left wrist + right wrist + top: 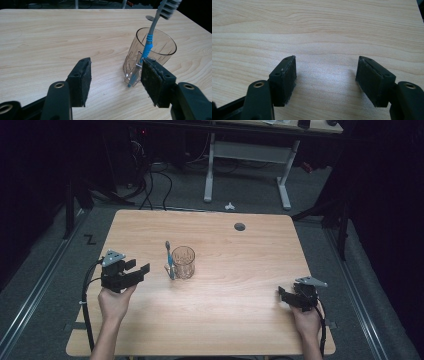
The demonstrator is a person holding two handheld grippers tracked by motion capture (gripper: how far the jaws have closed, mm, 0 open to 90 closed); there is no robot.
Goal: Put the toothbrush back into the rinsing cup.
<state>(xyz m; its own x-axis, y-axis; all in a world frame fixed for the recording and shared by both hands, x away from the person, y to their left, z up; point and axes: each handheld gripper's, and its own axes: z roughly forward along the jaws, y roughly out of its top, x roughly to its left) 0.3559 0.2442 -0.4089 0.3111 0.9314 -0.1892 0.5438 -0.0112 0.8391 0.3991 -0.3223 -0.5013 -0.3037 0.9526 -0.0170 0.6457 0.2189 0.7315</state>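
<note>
My left gripper [135, 269], jaws wide and empty, sits left of the glass [183, 262], pointing at it. The toothbrush [170, 261] leans on the glass's left side, head up, long axis near upright, just ahead of my jaws. My right gripper [286, 295], also open and empty, rests well right of the glass. Left is nearer.
</note>
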